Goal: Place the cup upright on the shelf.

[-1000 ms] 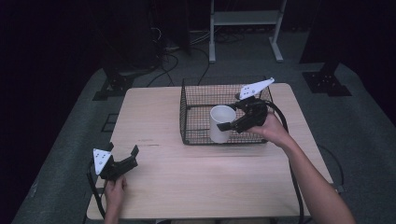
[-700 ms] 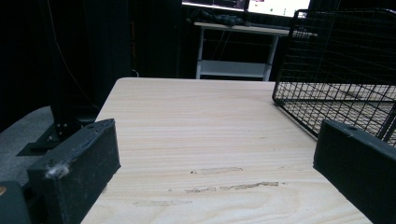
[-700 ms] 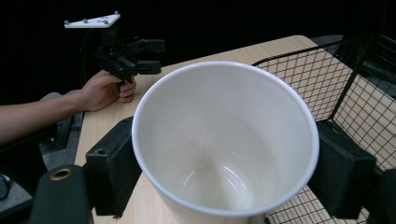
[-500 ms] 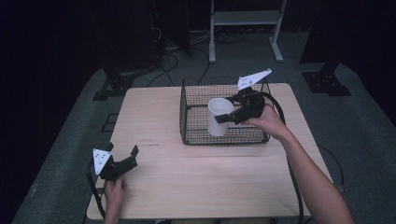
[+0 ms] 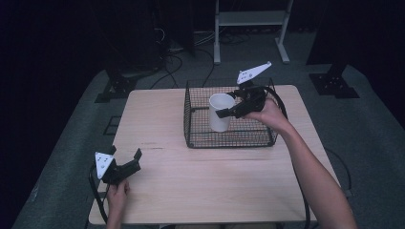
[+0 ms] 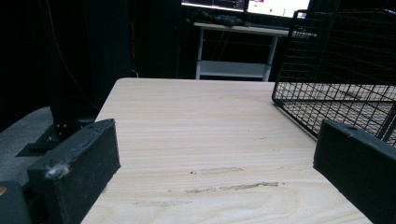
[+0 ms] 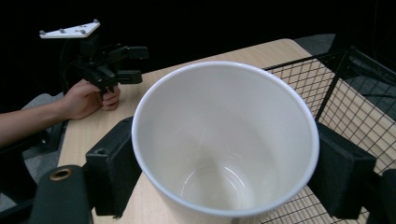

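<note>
A white cup [image 5: 220, 114] is held over the black wire basket [image 5: 200, 139], its rim above the basket's top edge and its mouth open and empty [image 7: 224, 140]. My right gripper [image 5: 228, 105] is shut on the cup, one jaw on each side of its wall in the right gripper view [image 7: 224, 177]. My left gripper [image 5: 129, 161] rests near the table's front left corner, open, with bare wood between its jaws [image 6: 217, 168]. It is also seen far off in the right gripper view [image 7: 133, 63].
The basket stands at the back right of the wooden table [image 5: 229, 191]; its near corner is at the right in the left gripper view [image 6: 341, 70]. A white stand [image 5: 248, 19] is on the dark floor behind the table.
The right gripper has raised the cup inside the basket and shifted it slightly left. The left gripper has stayed in place.
</note>
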Demonstrator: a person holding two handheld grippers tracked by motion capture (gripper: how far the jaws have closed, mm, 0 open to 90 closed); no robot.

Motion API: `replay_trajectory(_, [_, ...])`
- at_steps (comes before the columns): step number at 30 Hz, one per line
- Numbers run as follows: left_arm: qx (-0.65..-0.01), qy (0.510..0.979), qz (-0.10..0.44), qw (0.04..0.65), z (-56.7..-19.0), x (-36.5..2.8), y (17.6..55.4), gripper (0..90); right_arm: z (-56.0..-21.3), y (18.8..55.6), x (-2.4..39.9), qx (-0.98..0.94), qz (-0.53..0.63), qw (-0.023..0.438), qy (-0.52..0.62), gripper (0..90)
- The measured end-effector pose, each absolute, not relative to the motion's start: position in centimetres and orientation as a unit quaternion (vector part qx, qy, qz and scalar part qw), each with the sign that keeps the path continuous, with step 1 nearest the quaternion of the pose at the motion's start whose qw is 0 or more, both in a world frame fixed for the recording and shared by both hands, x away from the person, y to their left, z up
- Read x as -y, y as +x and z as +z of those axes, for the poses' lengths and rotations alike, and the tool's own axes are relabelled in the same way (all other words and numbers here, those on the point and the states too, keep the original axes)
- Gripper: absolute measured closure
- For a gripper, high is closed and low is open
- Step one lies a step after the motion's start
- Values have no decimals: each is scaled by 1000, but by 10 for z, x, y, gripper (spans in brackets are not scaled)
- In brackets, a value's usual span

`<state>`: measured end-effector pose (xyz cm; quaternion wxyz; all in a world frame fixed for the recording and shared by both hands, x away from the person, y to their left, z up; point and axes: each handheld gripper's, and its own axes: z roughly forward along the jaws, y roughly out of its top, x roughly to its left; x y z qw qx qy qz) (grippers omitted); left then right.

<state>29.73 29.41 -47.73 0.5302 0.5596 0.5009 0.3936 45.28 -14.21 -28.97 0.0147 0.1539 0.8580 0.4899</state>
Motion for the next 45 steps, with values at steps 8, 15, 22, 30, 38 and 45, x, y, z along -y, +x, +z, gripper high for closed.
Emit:
replay_trajectory(8, [-500, 560, 393, 530, -477, -294, 297, 0, -290, 469, 138, -860, 484, 16, 161, 194])
replay_trajectory(15, [-500, 560, 394, 530, -477, -294, 297, 0, -290, 478, 132, -861, 482, 21, 163, 194])
replay_trajectory(22, [-500, 560, 393, 531, -477, -294, 297, 0, -300, 492, 134, -858, 481, 20, 181, 193])
replay_trajectory(30, [-500, 559, 393, 532, -477, -294, 297, 0, -316, 506, 128, -862, 468, 15, 196, 193])
replay_trajectory(38, [-500, 559, 393, 533, -477, -294, 297, 0, -328, 515, 124, -866, 456, 19, 204, 193])
replay_trajectory(45, [-500, 558, 392, 533, -477, -294, 297, 0, -338, 522, 125, -863, 456, 20, 216, 193])
